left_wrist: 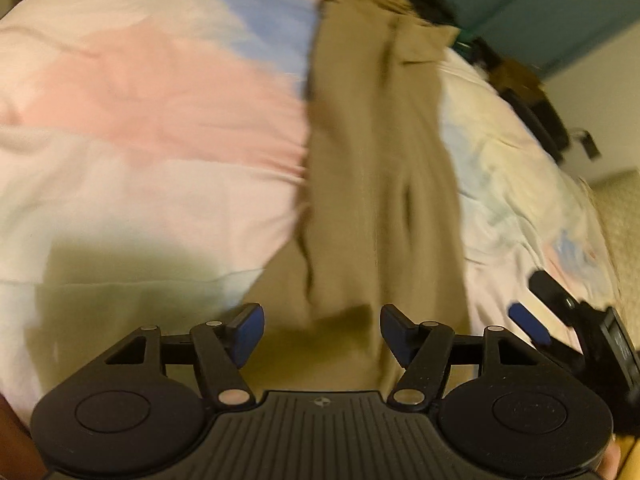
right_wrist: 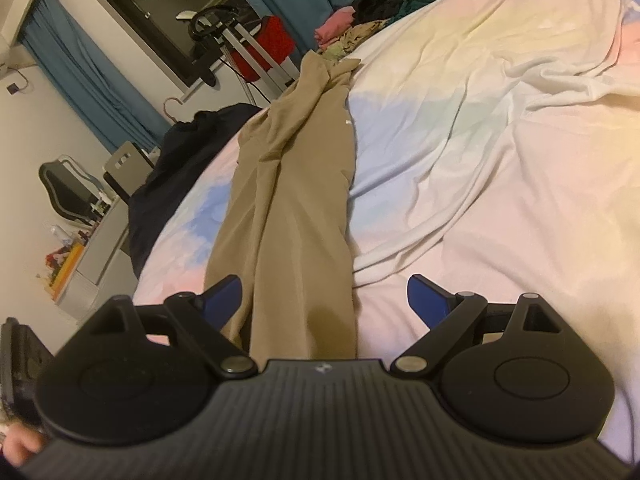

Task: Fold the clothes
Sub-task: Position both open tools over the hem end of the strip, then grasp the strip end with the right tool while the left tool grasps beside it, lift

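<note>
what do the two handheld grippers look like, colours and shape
Both the left gripper and the right gripper are matte black plastic: a ribbed central body bearing a small round emblem, a round disc housing either side, hinged link arms with silver pivot pins, and blue pads on the fingers.

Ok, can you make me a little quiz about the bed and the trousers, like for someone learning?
1. True or false: the trousers lie stretched out long on the bed sheet.
2. Which colour are the trousers: A) red, B) tan, C) green?
3. Fill in: in its own camera view, the right hand-held gripper is ____, with nothing pinched.

Key: 1 true. 2 B. 3 open. The left hand-held gripper is open as well, over the near end of the trousers.
</note>
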A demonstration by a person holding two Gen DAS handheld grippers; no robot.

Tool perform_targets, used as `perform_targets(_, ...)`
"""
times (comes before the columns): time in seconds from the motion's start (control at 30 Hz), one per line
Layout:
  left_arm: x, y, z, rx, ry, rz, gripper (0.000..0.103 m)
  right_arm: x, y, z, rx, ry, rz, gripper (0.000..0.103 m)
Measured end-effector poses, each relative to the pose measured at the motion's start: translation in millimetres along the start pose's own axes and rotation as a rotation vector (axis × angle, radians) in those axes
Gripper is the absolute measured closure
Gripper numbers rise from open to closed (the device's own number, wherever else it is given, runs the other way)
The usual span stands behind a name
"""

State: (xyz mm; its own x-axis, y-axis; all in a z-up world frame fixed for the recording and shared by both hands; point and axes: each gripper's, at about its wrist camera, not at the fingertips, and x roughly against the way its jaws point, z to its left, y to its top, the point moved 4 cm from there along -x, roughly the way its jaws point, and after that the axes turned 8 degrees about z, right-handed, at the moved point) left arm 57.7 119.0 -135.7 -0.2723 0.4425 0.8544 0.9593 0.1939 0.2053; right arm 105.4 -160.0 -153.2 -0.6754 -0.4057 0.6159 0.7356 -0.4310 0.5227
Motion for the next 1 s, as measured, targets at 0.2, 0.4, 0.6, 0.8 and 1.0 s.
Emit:
perform_targets(0.2, -6.6, -5.0, -10.5, -0.053, 0.045, -0.002, 0.031, -2.5, -1.1, -2.5, 0.003, -0.021, 0.011, 0.012)
perform_targets(0.4, 6.5, -5.6, -1.3, 0.026, 0.069, -0.091, 0.031, -13.0, -6.9, -21.4, -0.089, 0.002, 0.112, 0.028)
perform_targets(0.6, -1.7, -7.2, 7.6, 0.081, 0.060, -0.020, 0.031, -25.9, -16.0, -29.3, -0.150, 0.031, 0.212, 0.030)
perform_targets(0.8, -3.5, -16.4, -9.7, -0.023, 0.016, 0.053, 0.055, -24.8, -30.9, -27.0, -0.230, 0.160, 0.286, 0.037)
perform_targets(1.0, 4.9, -21.1, -13.1, -0.036, -0.052, 0.036, 0.079, -13.1, -44.2, -18.5, -0.256, 0.268, 0.294, 0.054)
